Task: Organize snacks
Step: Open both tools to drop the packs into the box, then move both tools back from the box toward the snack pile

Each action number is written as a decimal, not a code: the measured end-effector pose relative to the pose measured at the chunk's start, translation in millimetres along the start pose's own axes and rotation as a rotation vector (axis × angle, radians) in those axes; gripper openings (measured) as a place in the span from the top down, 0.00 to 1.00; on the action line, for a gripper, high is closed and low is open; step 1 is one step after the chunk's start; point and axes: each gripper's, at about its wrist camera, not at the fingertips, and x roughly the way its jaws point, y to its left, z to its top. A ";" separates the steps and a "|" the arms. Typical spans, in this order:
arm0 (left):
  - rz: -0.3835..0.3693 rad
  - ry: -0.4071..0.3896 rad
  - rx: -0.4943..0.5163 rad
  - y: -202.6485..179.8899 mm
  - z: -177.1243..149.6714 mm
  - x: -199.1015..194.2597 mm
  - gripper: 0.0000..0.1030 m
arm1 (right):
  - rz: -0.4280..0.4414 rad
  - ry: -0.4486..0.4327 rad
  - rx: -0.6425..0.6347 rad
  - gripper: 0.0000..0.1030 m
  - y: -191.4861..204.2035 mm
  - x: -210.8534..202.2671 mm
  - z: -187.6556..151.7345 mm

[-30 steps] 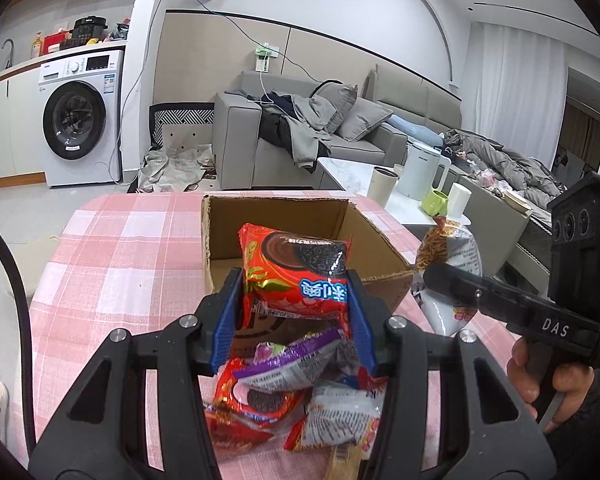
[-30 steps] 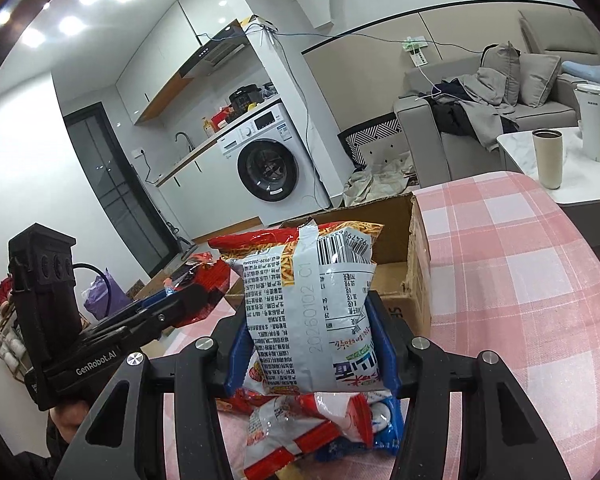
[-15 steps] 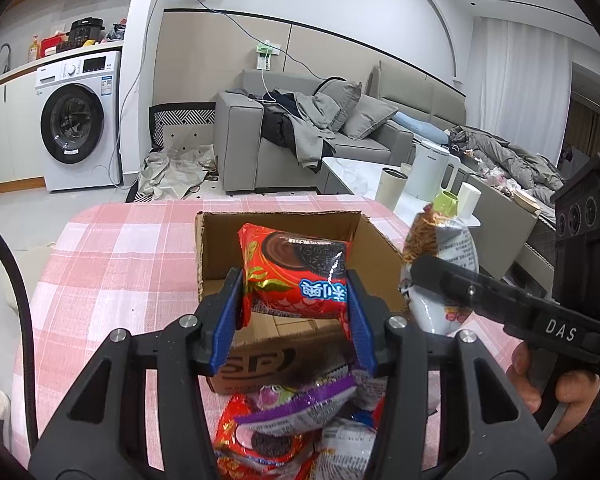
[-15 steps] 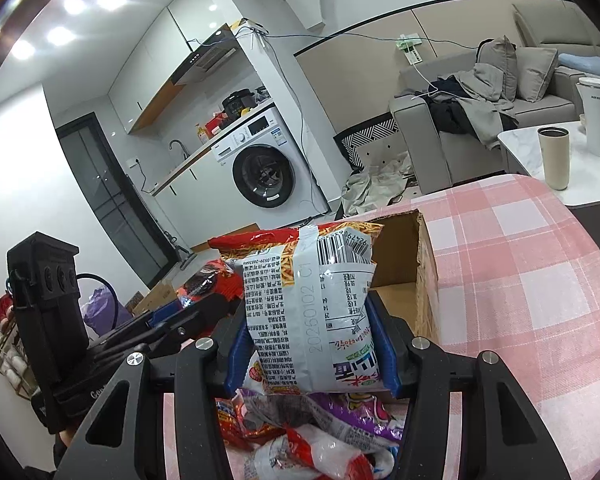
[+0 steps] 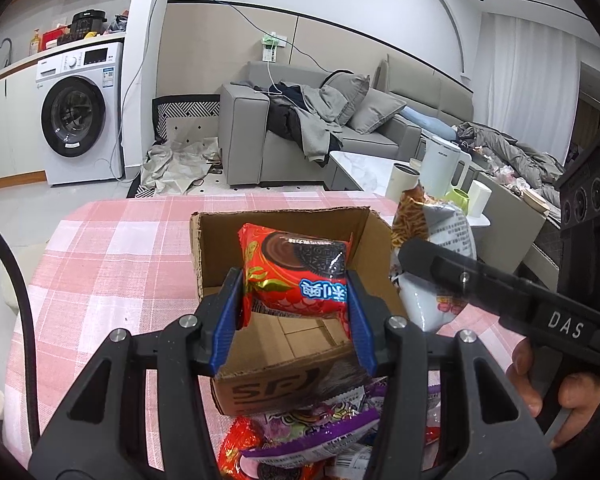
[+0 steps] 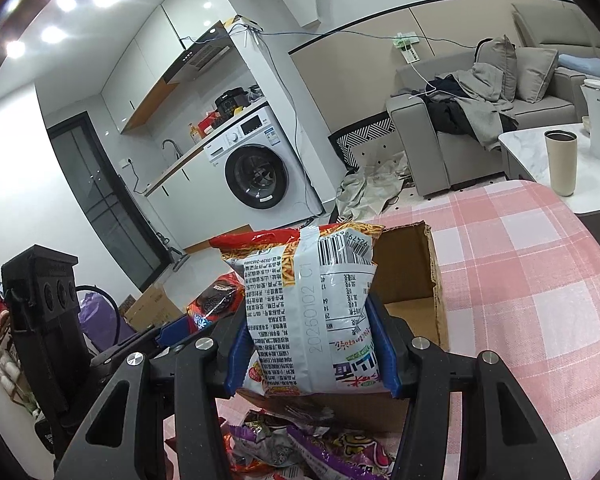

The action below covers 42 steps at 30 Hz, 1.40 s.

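Observation:
My left gripper [image 5: 294, 312] is shut on a red cookie packet [image 5: 296, 270] and holds it over the open cardboard box [image 5: 276, 376] on the pink checked tablecloth. My right gripper [image 6: 312, 354] is shut on a white and red snack bag [image 6: 312, 312] and holds it above the box's near wall [image 6: 404, 280]. That bag also shows in the left wrist view [image 5: 436, 240], just right of the box. The cookie packet shows in the right wrist view [image 6: 216, 302], to the left. A pile of loose snack packets [image 5: 300, 440] lies in front of the box.
The pink checked tablecloth [image 5: 112, 264] stretches left of and behind the box. A white side table with a tumbler [image 6: 561, 162] and kettle stands at the right. A grey sofa [image 5: 308, 136] and a washing machine [image 5: 80, 112] stand beyond the table.
Both grippers have risen and moved forward with their packets, from over the snack pile to over the box. The pile has dropped lower in both views.

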 end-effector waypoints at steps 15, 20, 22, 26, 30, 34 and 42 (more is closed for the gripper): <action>0.004 0.044 0.013 3.3 -1.1 22.0 0.55 | -0.026 0.033 0.023 0.45 -9.7 6.0 5.3; 0.012 0.033 0.043 -4.1 -2.5 15.4 0.45 | -0.028 0.017 0.011 0.32 -10.1 -1.3 5.4; 0.005 0.028 0.034 -3.6 -2.4 10.5 0.26 | -0.035 0.016 0.001 0.26 -9.2 -5.7 5.5; -0.012 0.019 0.039 -6.8 -4.7 -5.8 0.17 | -0.038 0.031 -0.012 0.05 -9.3 -16.7 1.5; 0.016 0.022 0.011 -4.2 -12.9 -23.3 0.01 | -0.053 0.049 -0.042 0.00 -7.5 -28.2 -7.6; 0.030 0.032 -0.004 -0.7 -27.0 -42.7 0.01 | -0.077 0.055 -0.091 0.00 -1.3 -43.3 -21.0; 0.062 0.020 -0.034 11.3 -60.9 -86.1 0.01 | -0.109 0.073 -0.153 0.00 5.6 -65.9 -56.2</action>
